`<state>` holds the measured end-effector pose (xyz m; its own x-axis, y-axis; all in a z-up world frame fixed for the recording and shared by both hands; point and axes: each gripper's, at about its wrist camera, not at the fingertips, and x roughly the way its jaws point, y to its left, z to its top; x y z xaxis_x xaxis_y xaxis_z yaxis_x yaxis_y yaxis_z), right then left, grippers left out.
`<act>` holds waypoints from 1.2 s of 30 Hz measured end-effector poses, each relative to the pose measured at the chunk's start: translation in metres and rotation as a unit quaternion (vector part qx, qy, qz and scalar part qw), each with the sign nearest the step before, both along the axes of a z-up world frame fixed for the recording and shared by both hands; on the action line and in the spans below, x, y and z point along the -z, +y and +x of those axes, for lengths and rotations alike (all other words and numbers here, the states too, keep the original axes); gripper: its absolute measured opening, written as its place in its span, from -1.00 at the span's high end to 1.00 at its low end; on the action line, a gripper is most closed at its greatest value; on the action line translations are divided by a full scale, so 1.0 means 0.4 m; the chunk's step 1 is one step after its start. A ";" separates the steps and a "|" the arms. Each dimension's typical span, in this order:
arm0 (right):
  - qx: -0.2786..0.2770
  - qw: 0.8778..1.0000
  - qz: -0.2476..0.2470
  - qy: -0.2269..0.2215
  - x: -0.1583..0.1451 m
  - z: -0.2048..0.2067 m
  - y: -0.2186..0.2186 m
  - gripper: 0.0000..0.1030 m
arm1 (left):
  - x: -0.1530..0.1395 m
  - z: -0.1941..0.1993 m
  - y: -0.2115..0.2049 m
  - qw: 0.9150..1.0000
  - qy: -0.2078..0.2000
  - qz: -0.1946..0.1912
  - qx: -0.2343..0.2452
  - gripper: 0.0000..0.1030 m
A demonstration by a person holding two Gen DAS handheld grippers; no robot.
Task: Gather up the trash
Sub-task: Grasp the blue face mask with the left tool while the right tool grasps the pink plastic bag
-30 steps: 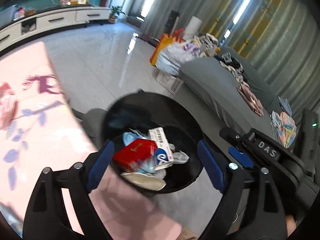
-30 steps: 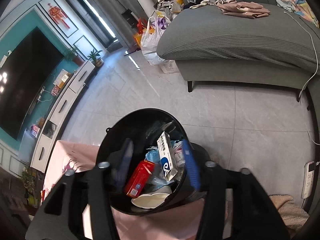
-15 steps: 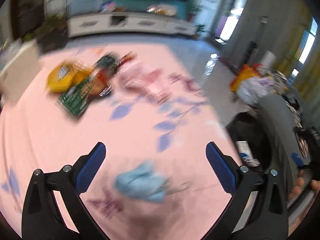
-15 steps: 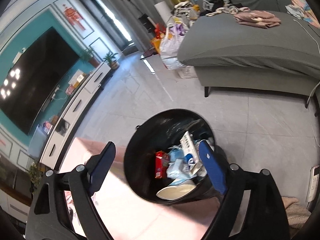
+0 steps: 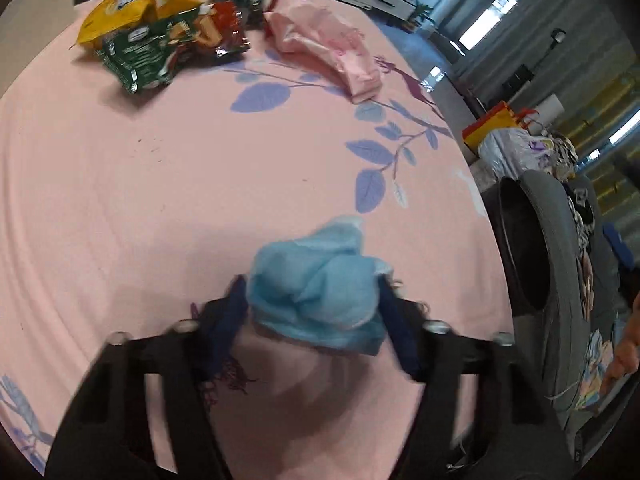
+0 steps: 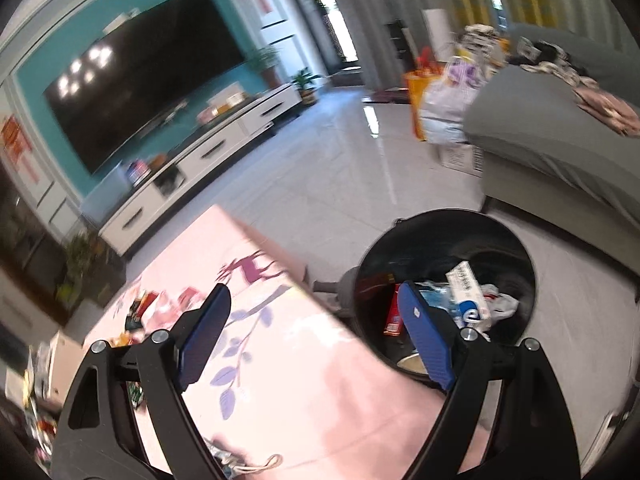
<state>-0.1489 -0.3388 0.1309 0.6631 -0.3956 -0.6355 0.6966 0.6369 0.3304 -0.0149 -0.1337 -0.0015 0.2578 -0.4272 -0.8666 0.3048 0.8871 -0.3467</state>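
Left wrist: crumpled blue mask (image 5: 316, 294) on pink table (image 5: 160, 184), left claw (image 5: 314, 320) just closed in, pads touching both its sides. Right claw (image 6: 316, 336) wide open, empty, between table and black bin (image 6: 516, 248) holding trash.

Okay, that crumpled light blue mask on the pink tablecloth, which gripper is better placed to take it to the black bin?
Left. The left gripper has just been closing, with the crumpled light blue mask between its blue pads. The right gripper is open and empty, hanging between the pink tablecloth and the round black bin.
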 end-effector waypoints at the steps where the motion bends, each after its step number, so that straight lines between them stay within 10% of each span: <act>1: -0.008 1.000 -0.002 0.003 -0.001 0.013 0.012 -0.63 | 0.000 0.001 0.004 1.000 0.008 -0.019 0.002 0.28; 6: -0.080 0.997 0.002 0.017 0.023 0.117 0.078 -0.63 | -0.026 0.022 0.063 0.996 -0.009 -0.083 -0.035 0.68; 13: -0.167 0.983 0.051 0.049 0.074 0.345 0.173 -0.76 | -0.096 0.051 0.236 0.982 -0.083 -0.101 -0.139 0.68; 21: -0.234 0.959 0.007 0.161 0.136 0.699 0.235 -0.76 | -0.100 0.077 0.351 0.969 -0.080 -0.119 -0.203 0.68; 28: -0.248 0.942 0.002 0.225 0.227 0.792 0.260 -0.74 | -0.106 0.074 0.369 0.966 -0.081 -0.125 -0.209 0.68; 36: -0.263 0.936 -0.008 0.233 0.259 0.754 0.273 0.23 | -0.109 0.068 0.381 0.964 -0.082 -0.138 -0.212 0.68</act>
<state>0.1526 -0.2297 0.0275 0.4210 -0.1037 -0.9011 0.3509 0.9347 0.0563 0.0123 0.0187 0.0422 0.5835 -0.4615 -0.6682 0.0061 0.8253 -0.5647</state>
